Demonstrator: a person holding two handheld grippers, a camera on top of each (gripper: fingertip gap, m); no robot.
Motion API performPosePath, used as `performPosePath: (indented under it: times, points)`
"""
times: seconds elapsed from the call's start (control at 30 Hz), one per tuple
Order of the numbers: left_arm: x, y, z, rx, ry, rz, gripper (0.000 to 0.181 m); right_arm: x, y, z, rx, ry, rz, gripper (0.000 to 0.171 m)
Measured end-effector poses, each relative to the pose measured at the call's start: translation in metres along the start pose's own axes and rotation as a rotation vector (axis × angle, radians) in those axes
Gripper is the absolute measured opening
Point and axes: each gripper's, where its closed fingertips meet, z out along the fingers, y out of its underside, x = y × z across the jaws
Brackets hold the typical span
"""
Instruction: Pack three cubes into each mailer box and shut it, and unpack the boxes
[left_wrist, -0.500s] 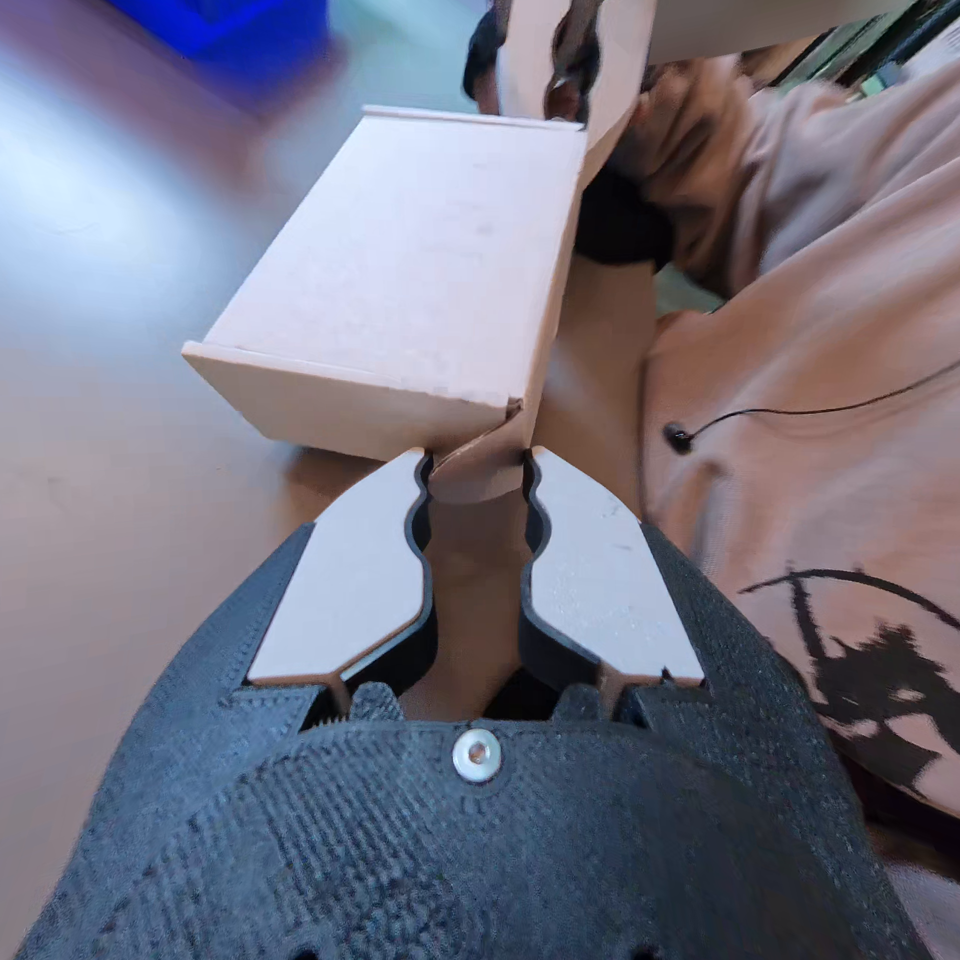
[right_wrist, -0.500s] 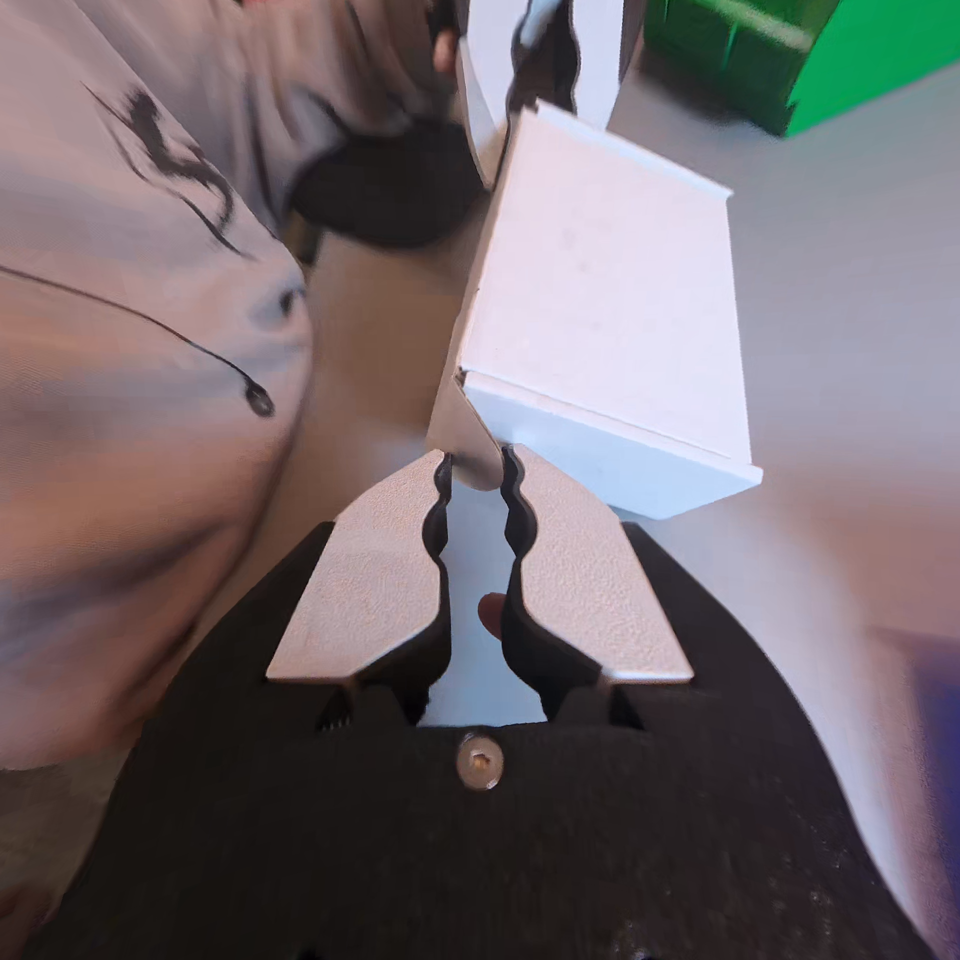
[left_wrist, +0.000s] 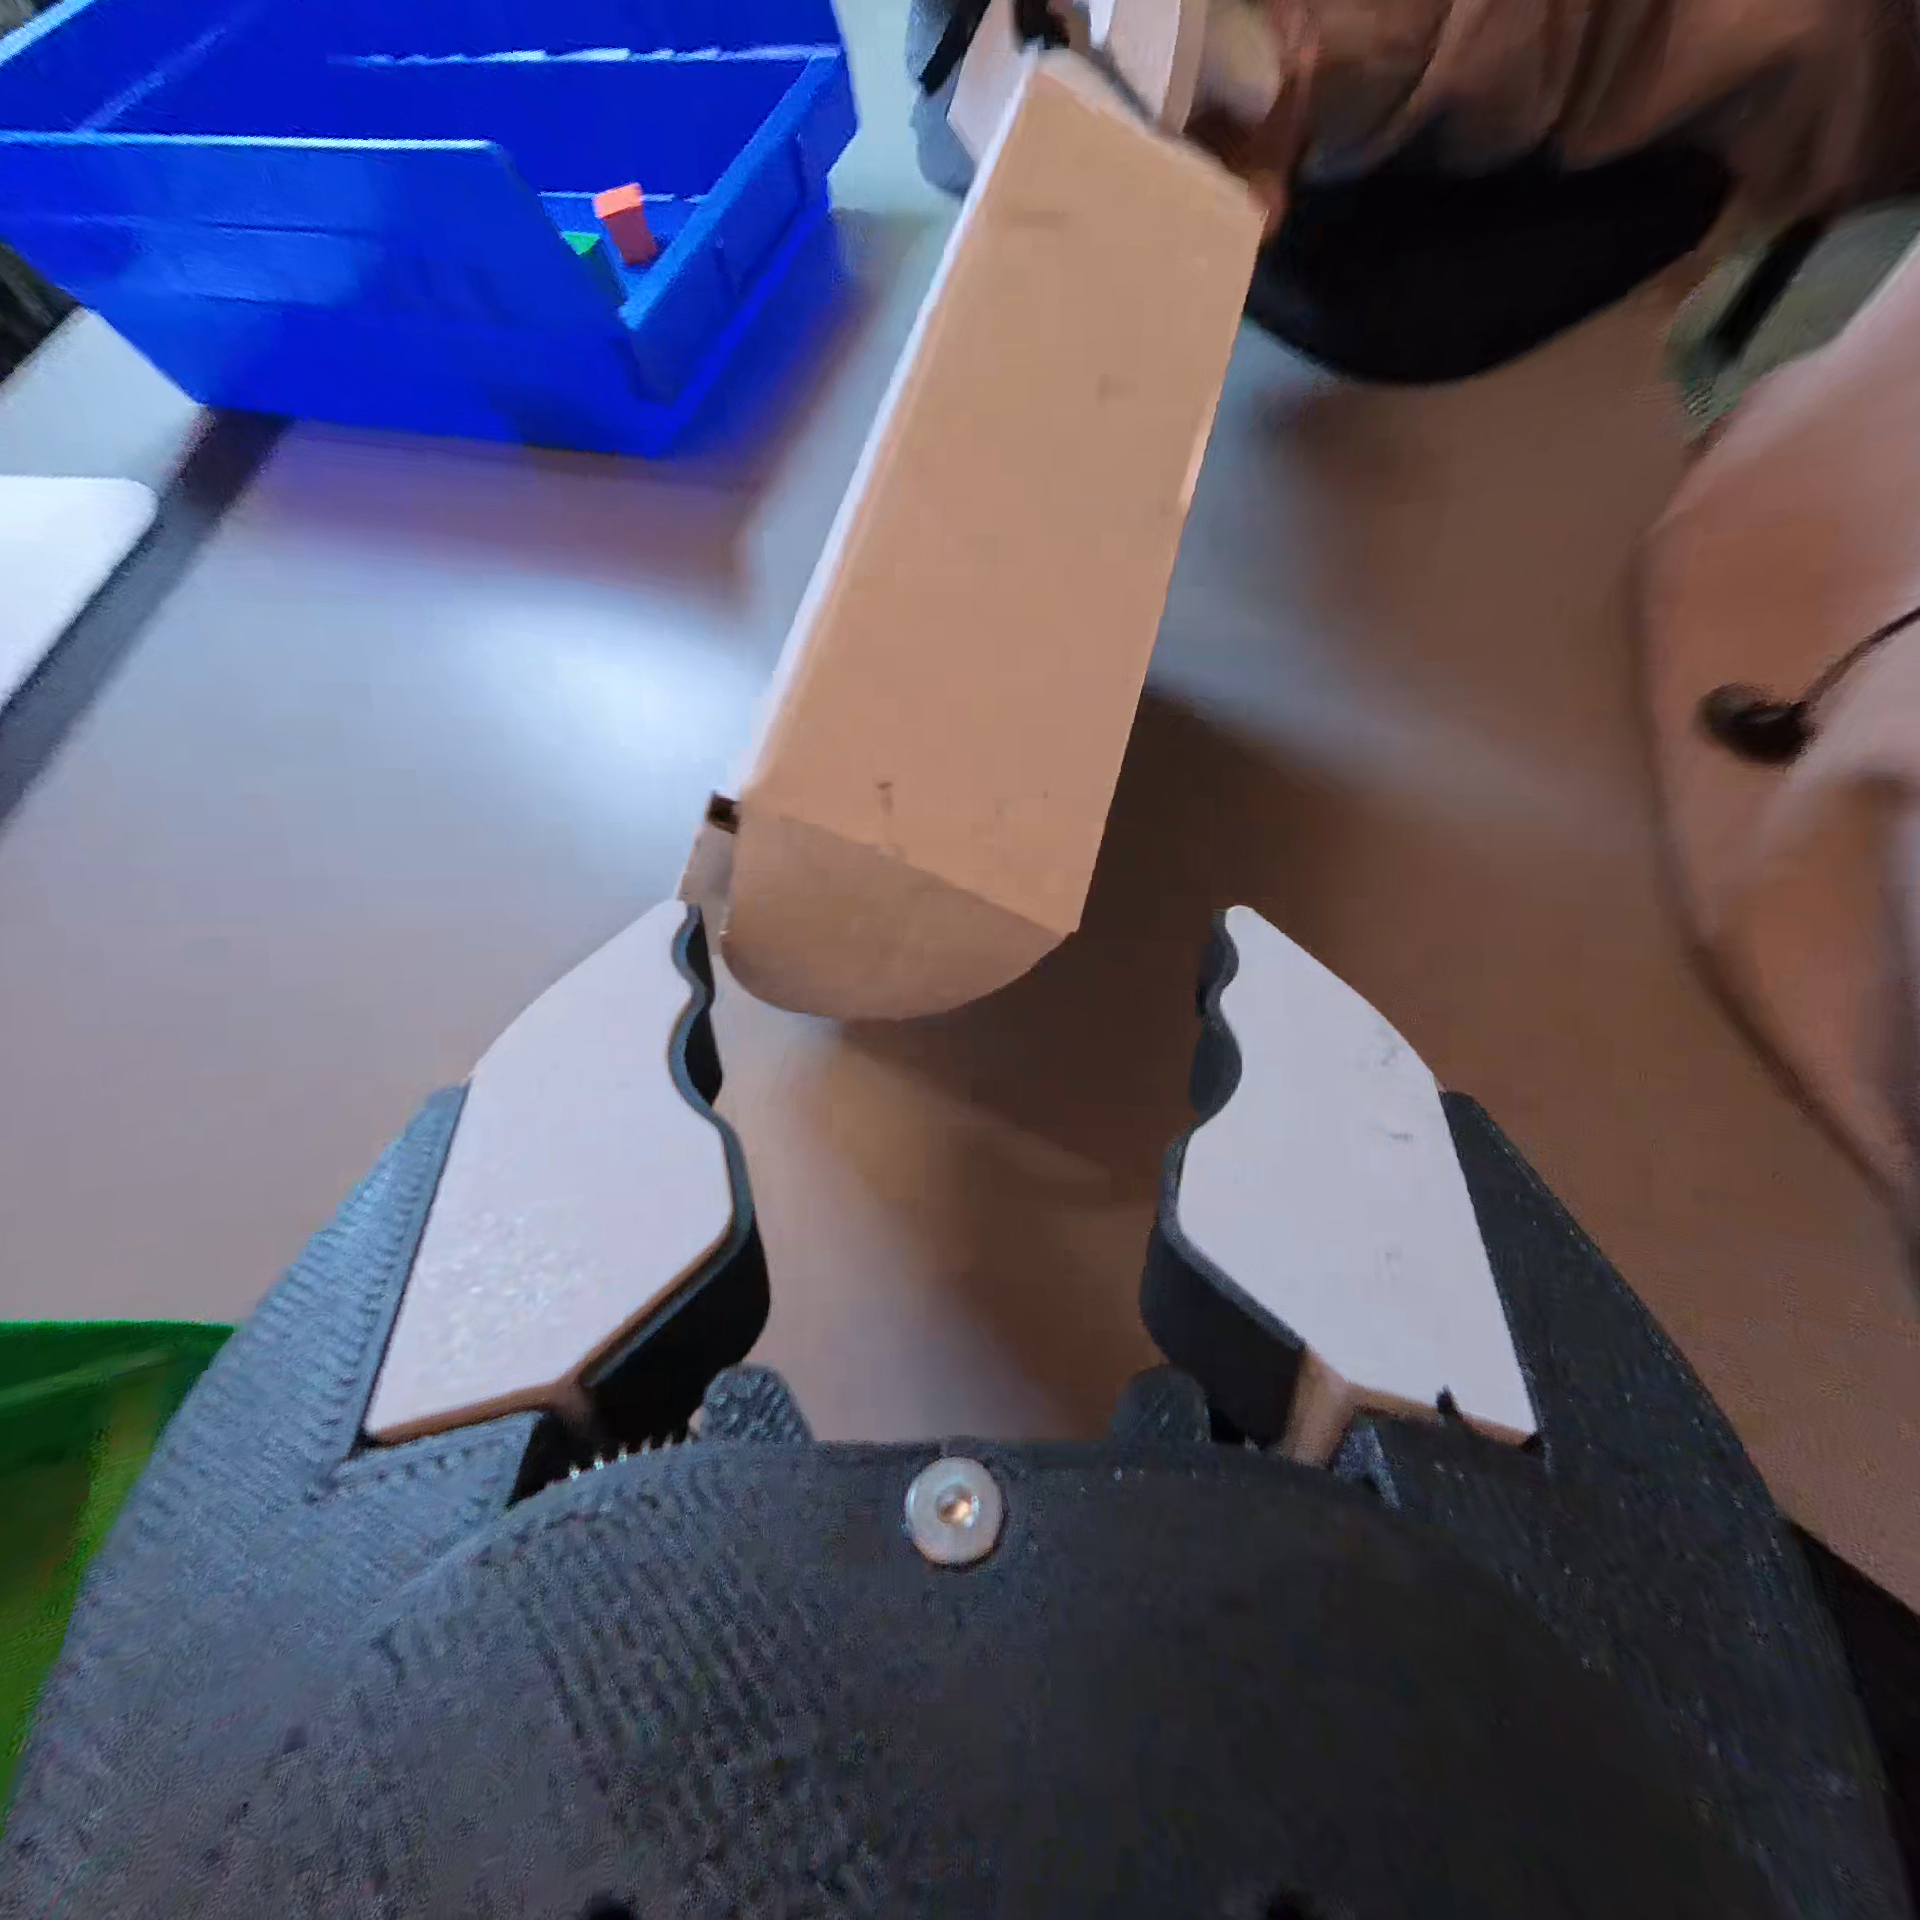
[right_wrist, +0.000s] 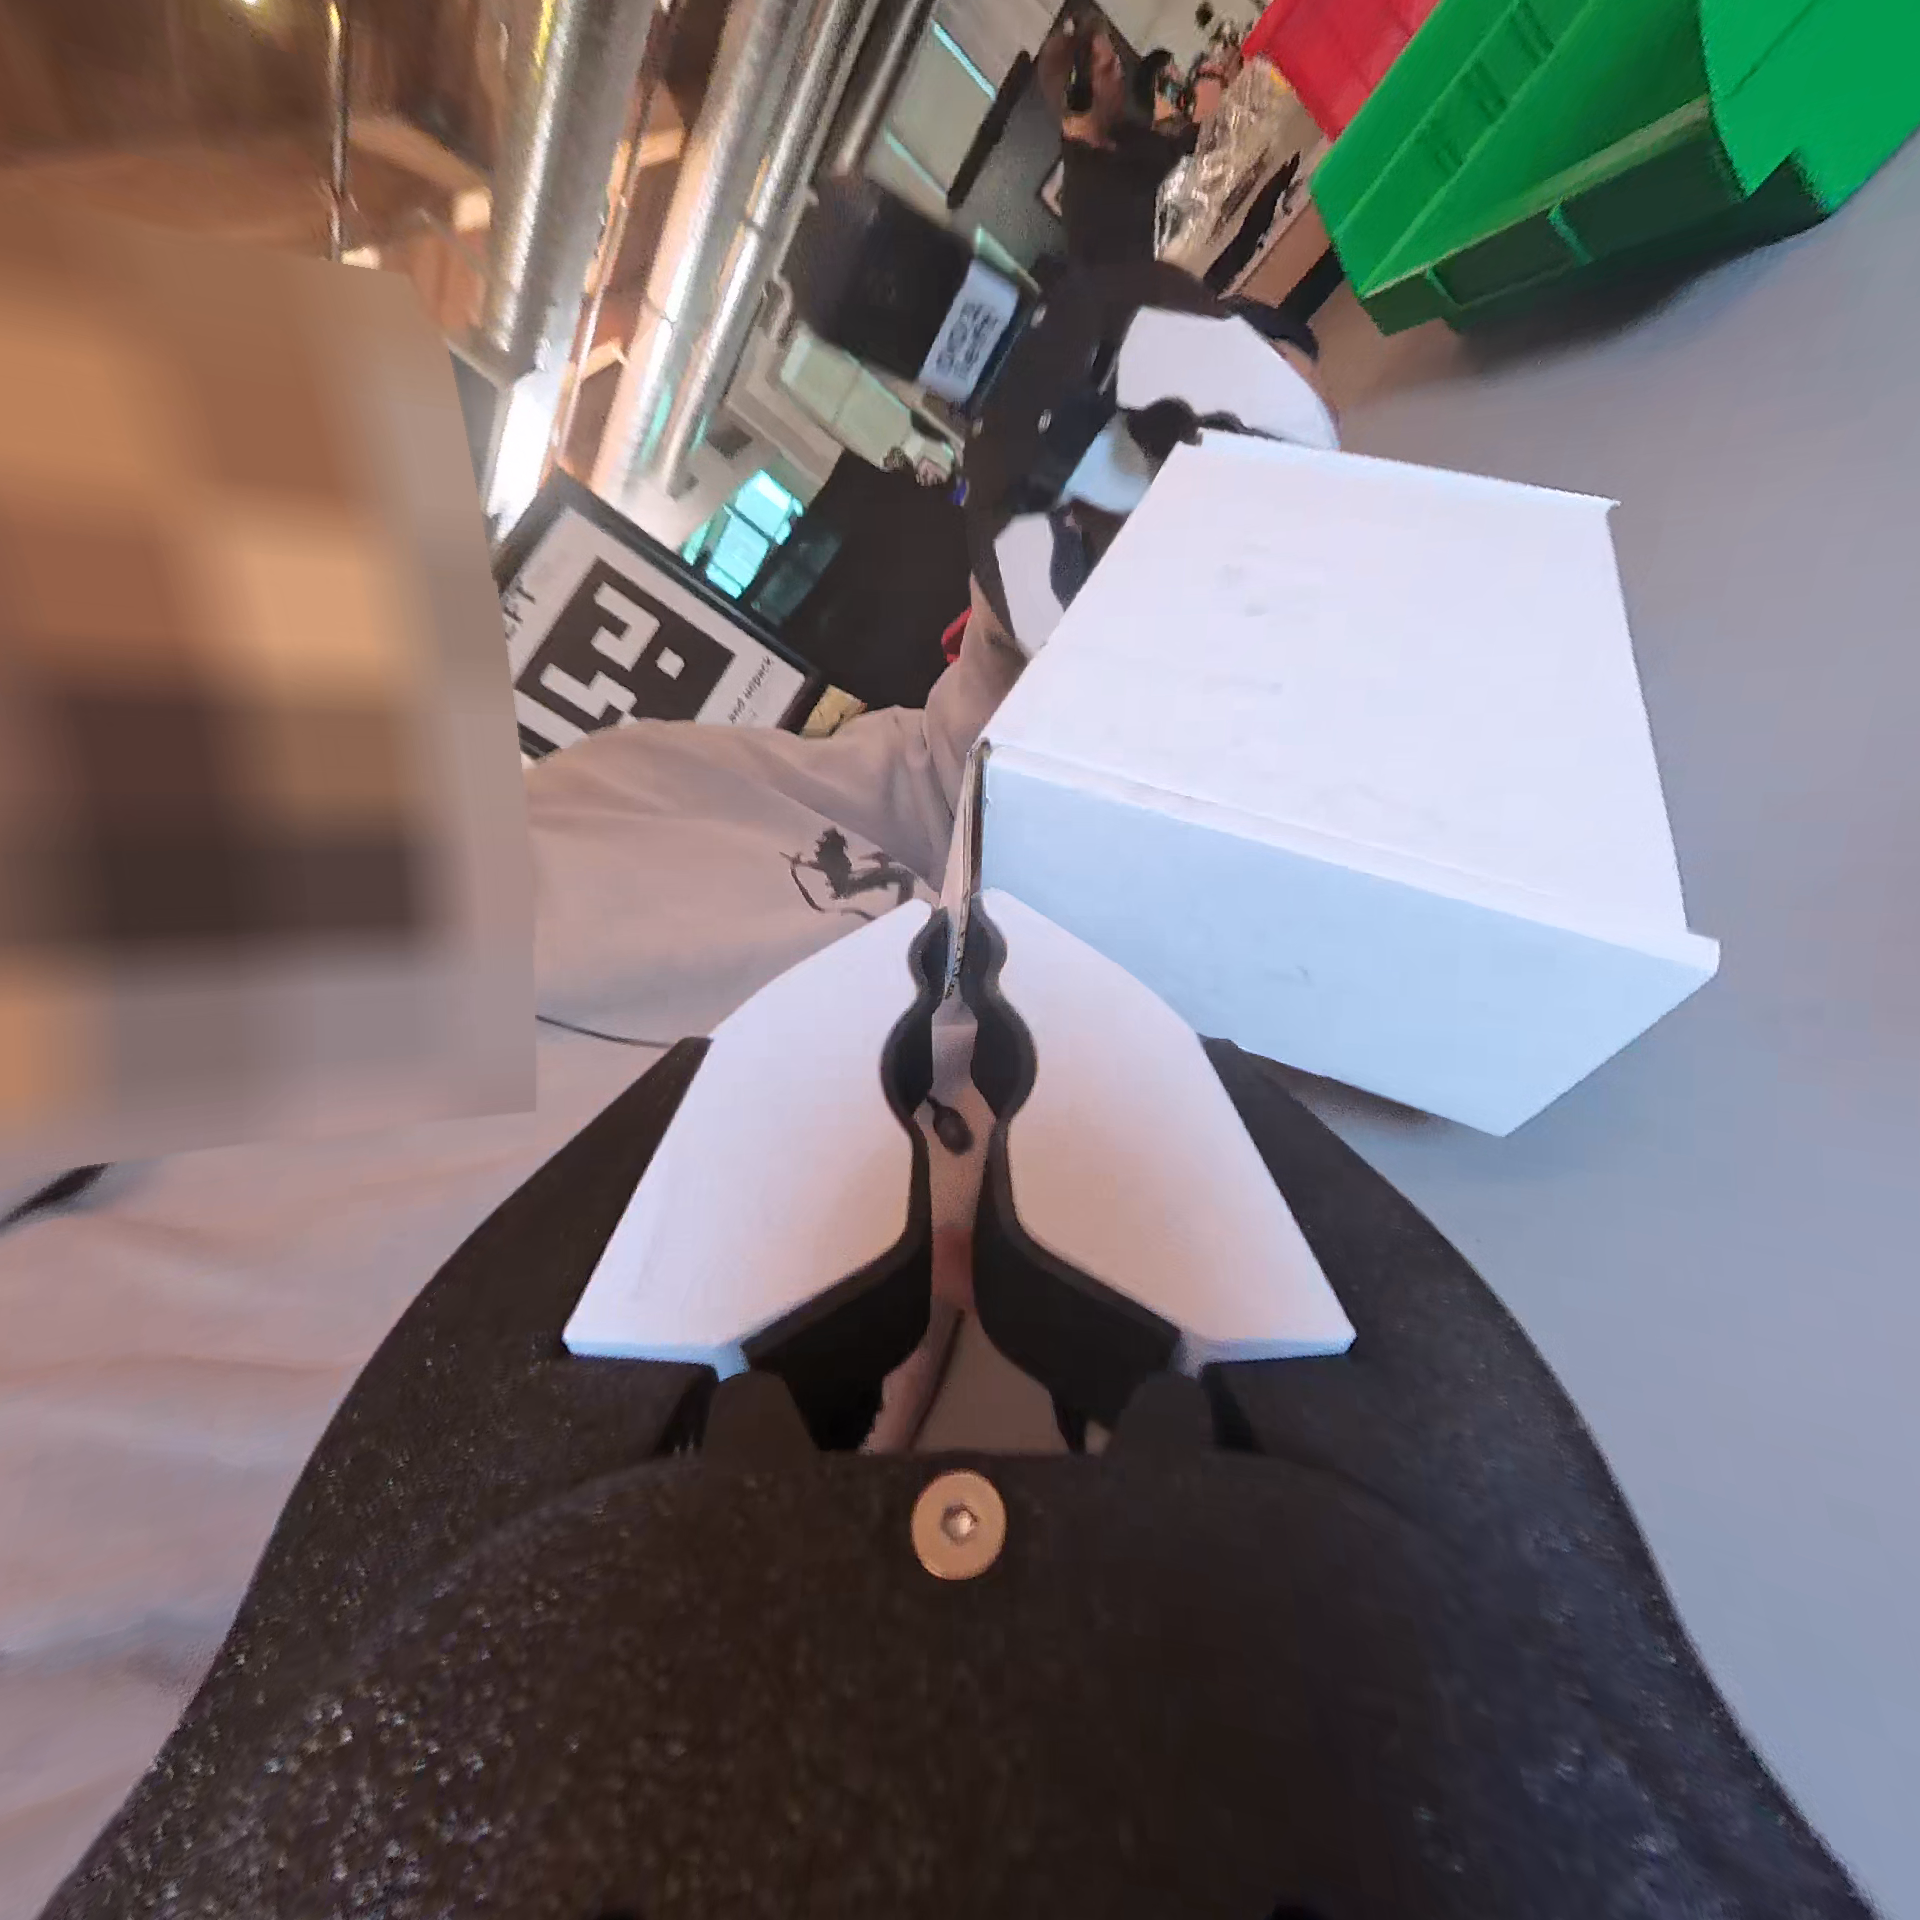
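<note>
Grey table (right_wrist: 1714, 1351): one mailer box (right_wrist: 1340, 727), flap pinched by right tool (right_wrist: 961, 940); left tool (left_wrist: 961, 935) wide, empty.

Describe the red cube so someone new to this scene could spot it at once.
In the left wrist view, find the blue bin on the table, upper left, beyond the mailer box. The red cube stands in the bin's near right compartment. A green cube sits beside it; only this one is red.
</note>
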Motion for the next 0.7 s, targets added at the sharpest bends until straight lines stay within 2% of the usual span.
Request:
performPosePath:
  times: [0.07, 0.23, 0.37, 0.53, 0.57, 0.63, 0.7]
  points:
    - [-0.013, 0.004, 0.009, -0.059, -0.139, 0.112, 0.097, 0.001, -0.006, -0.002, 0.045, -0.009, 0.041, 0.001]
    - [-0.043, -0.002, 0.031, -0.033, -0.334, 0.265, 0.094, 0.001, -0.012, -0.002, 0.087, -0.044, 0.094, 0.001]
    - [-0.055, -0.016, 0.034, 0.101, -0.235, 0.163, 0.071, 0.000, -0.011, -0.003, 0.084, -0.054, 0.097, 0.001]
    - [-0.052, -0.022, 0.030, 0.168, -0.086, -0.007, 0.069, 0.008, -0.015, -0.009, 0.100, -0.003, 0.103, 0.008]
    - [-0.051, -0.023, 0.027, 0.169, -0.070, -0.035, 0.068, 0.013, -0.013, -0.010, 0.076, 0.037, 0.085, 0.011]
    - [-0.050, -0.026, 0.020, 0.173, -0.030, -0.126, 0.067, 0.026, -0.006, -0.017, 0.012, 0.171, 0.003, 0.030]
    - [-0.047, -0.025, 0.017, 0.144, 0.011, -0.224, 0.067, 0.030, -0.004, -0.023, -0.051, 0.280, -0.163, 0.041]
